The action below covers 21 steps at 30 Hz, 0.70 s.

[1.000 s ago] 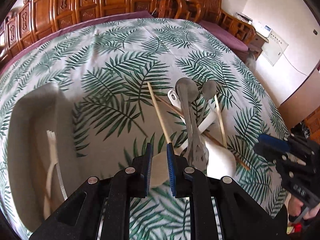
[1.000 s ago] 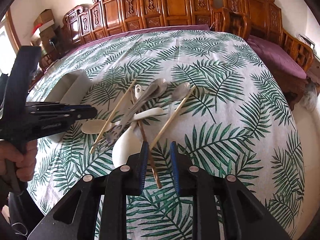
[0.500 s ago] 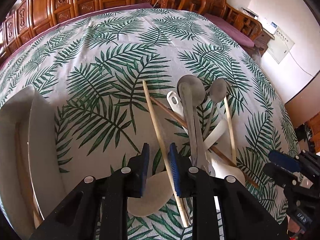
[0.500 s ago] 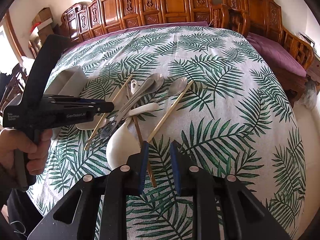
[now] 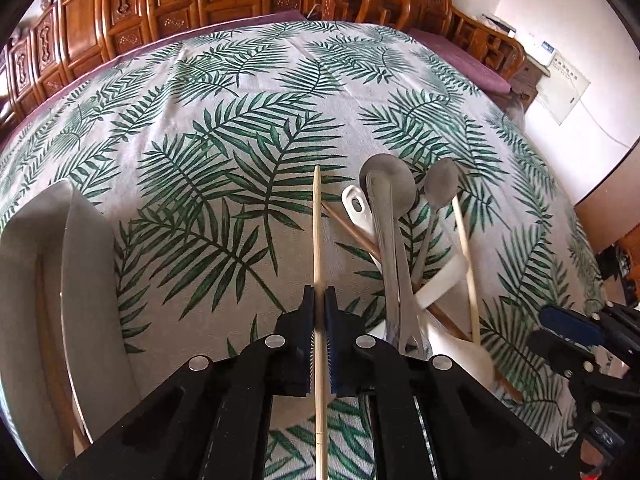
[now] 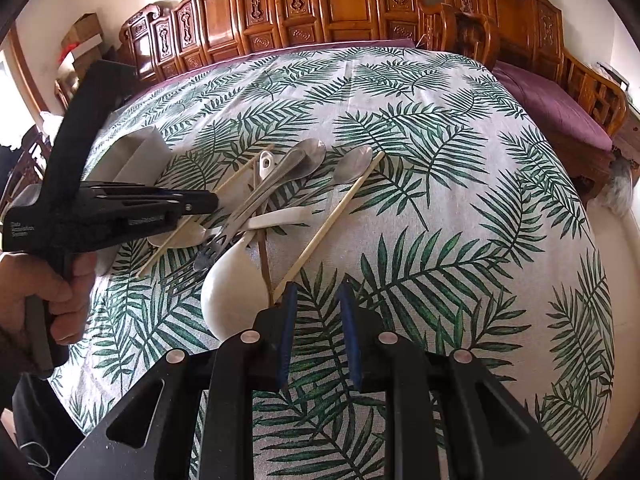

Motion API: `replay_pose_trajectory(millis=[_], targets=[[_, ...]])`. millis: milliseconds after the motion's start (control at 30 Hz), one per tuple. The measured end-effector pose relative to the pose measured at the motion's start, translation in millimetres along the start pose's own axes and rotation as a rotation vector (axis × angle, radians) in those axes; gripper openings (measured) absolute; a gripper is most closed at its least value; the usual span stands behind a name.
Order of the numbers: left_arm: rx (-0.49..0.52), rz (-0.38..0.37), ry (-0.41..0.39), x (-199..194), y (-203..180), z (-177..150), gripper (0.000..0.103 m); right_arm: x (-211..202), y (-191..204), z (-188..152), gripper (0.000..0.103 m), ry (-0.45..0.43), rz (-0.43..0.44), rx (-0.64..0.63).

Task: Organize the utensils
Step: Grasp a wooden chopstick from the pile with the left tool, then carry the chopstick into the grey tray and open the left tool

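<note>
- Chopstick [image 5: 317, 232], pale wood, pinched between the fingers of the left gripper [image 5: 319, 300]; long end pointing ahead over the tablecloth [image 5: 224, 128], short end running back between the black arms.
- Left gripper closed tight on that chopstick, blue pads pressed to both sides of it.
- Right gripper [image 6: 318, 300] held with a clear gap between its blue pads, nothing inside; low over the cloth, just in front of the pile.
- Pile of utensils on the cloth: large metal spoon [image 5: 386, 188] on top, smaller metal spoon [image 5: 441, 184] beside it, white plastic spoon handle [image 5: 356, 206] underneath, a dark chopstick [image 5: 348, 230] crossing below.
- Second pale chopstick [image 6: 340, 212] lying slantwise at the right edge of the pile, its near end close to the right gripper's left finger; touching or not, cannot tell.
- White ladle [image 6: 232, 288] bowl-up at the near side of the pile, fork [image 6: 216, 246] tines just beside it.
- Grey tray [image 5: 48, 280] at the far left of the cloth, well apart from the pile; contents hard to make out.
- Carved wooden bench [image 6: 340, 4] behind the table, purple cushion [image 6: 552, 100] to the right.
</note>
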<state>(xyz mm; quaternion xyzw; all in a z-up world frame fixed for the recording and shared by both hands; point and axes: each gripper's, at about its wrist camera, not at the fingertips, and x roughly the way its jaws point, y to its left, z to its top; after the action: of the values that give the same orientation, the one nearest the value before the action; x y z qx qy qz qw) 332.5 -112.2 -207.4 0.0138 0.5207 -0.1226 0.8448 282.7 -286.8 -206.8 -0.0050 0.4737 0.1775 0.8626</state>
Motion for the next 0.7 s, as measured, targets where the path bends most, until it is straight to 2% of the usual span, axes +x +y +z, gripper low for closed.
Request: replay_pose_trajectory(millis=[467, 700], targets=[[0.039, -0.021, -0.139, -71.8, -0.4, -22.4, 0.004, 6.3, -7.4, 7.3, 0.024, -0.005, 0.005, 0.039], [0.059, -0.025, -0.174, -93.7, -3.6, -32.2, 0.004, 33.5, 3.0, 24.5, 0.024, 0.037, -0.020, 0.011]])
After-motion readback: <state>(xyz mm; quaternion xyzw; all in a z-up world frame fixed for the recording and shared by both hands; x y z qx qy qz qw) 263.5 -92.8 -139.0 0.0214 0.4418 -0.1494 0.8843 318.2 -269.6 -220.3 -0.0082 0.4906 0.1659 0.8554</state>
